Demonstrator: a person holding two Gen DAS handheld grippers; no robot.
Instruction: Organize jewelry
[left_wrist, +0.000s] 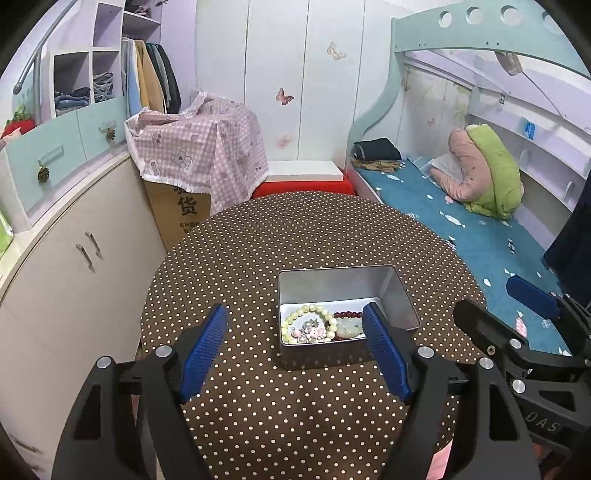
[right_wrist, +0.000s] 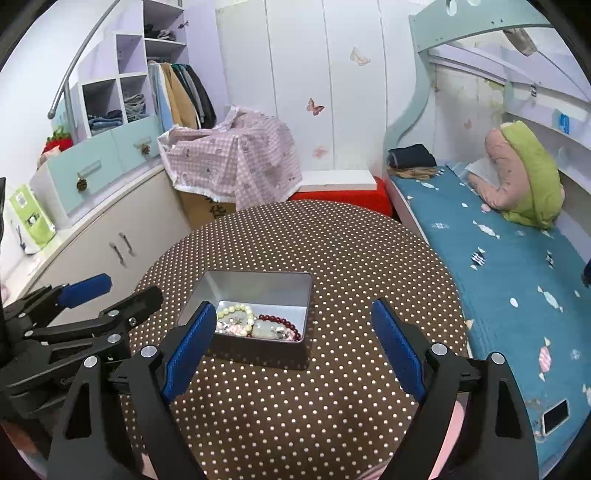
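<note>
an open metal tin (left_wrist: 400, 295) holding beaded bracelets (left_wrist: 314, 325) sits on the polka-dot surface (left_wrist: 295, 229). the left claw (left_wrist: 295, 354) hovers just short of the tin, jaws apart and empty; the right claw (right_wrist: 295, 350) hangs beside it, likewise spread with nothing between. a blue-sheeted bed (right_wrist: 498, 258) lies beyond the tin's right.

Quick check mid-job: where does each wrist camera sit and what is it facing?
Left wrist: on the left gripper, looking down and forward at the tin on the dotted table; right gripper at right edge.
Right wrist: on the right gripper, same aim, tin left of centre; left gripper at left edge.
Shared: tin of jewelry, table, bed, both grippers open.
</note>
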